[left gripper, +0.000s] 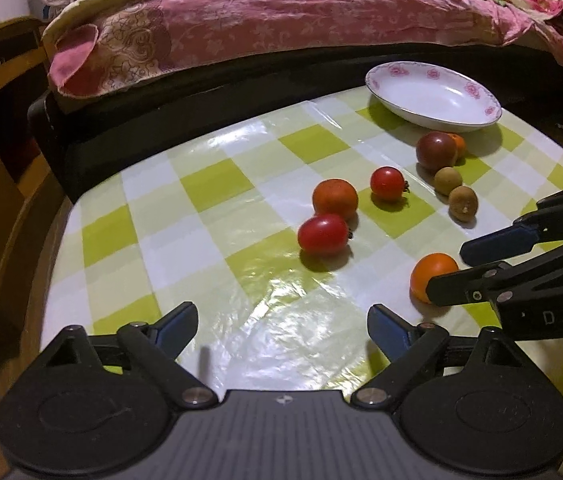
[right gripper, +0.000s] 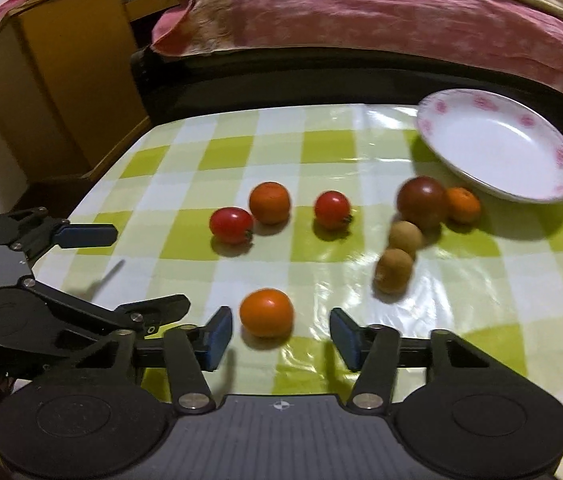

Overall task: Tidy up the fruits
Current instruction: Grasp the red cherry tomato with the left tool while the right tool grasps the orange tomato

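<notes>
Several small fruits lie on a green-checked tablecloth [left gripper: 209, 184]. An orange tomato [right gripper: 266, 313] sits just ahead of my open right gripper [right gripper: 280, 332], between its blue pads without touching; it also shows in the left wrist view [left gripper: 431, 276], partly hidden by the right gripper [left gripper: 447, 270]. Two red tomatoes [right gripper: 230, 225] [right gripper: 332, 209], an orange-red one [right gripper: 269, 202], a dark red one [right gripper: 421, 200], a small orange [right gripper: 463, 204] and two brown longans [right gripper: 404, 237] [right gripper: 394, 271] lie beyond. My left gripper [left gripper: 281, 326] is open and empty above the cloth.
A white flower-rimmed plate [right gripper: 433, 120] stands empty at the back right, also in the left wrist view [left gripper: 377, 76]. A bed with pink bedding [left gripper: 281, 20] runs behind the table. A wooden cabinet [right gripper: 61, 80] stands at the left.
</notes>
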Demonstrator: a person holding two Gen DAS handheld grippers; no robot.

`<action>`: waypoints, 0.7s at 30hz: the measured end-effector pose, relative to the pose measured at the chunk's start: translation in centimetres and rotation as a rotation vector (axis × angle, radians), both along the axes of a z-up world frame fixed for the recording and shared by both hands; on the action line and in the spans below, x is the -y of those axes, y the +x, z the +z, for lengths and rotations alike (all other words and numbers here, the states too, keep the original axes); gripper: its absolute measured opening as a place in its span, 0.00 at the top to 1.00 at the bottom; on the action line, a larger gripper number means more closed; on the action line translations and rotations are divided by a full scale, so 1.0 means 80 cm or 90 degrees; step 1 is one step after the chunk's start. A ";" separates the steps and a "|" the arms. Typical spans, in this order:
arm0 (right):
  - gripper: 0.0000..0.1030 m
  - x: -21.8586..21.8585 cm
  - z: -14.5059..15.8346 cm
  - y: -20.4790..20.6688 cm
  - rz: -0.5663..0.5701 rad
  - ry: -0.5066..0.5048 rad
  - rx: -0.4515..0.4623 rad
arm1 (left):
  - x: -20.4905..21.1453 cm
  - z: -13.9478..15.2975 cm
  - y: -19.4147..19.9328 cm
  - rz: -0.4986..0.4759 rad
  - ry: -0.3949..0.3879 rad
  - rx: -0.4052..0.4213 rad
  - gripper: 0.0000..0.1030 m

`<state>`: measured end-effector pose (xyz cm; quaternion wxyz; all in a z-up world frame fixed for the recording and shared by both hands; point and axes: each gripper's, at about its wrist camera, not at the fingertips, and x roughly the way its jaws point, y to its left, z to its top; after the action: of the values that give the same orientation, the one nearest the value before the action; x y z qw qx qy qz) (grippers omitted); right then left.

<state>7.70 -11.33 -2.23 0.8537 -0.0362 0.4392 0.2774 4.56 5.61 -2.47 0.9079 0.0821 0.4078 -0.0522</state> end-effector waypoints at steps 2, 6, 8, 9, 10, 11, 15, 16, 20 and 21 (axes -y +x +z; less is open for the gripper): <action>0.63 -0.002 -0.003 0.004 0.006 0.011 -0.013 | 0.001 0.000 0.002 -0.005 0.011 0.005 0.06; 0.71 -0.002 -0.004 0.011 0.017 0.024 -0.025 | 0.002 0.001 0.010 -0.015 0.012 0.003 0.07; 0.74 -0.002 -0.003 0.012 0.014 0.030 -0.037 | 0.007 0.002 0.015 -0.024 0.015 0.001 0.08; 0.74 -0.002 -0.001 0.012 0.010 0.026 -0.040 | 0.010 0.002 0.018 -0.033 0.015 0.001 0.09; 0.74 0.000 0.000 0.012 0.005 0.021 -0.039 | 0.012 0.003 0.021 -0.041 0.016 0.000 0.09; 0.74 0.002 0.001 0.010 0.003 0.016 -0.039 | 0.015 0.004 0.024 -0.047 0.014 -0.003 0.11; 0.74 0.013 0.009 0.008 -0.015 0.008 -0.037 | 0.026 0.010 0.037 -0.085 0.008 0.006 0.14; 0.74 0.016 0.011 0.009 -0.021 0.007 -0.033 | 0.028 0.010 0.043 -0.091 0.012 0.007 0.14; 0.74 0.024 0.015 0.012 -0.035 0.020 -0.037 | 0.030 0.004 0.064 -0.099 0.017 0.006 0.17; 0.74 0.024 0.014 0.012 -0.036 0.021 -0.039 | 0.029 0.003 0.068 -0.096 0.015 0.006 0.18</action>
<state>8.69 -13.25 -1.14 0.8477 -0.0012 0.4617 0.2611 9.96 3.31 -2.26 0.9023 0.1230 0.3968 -0.1151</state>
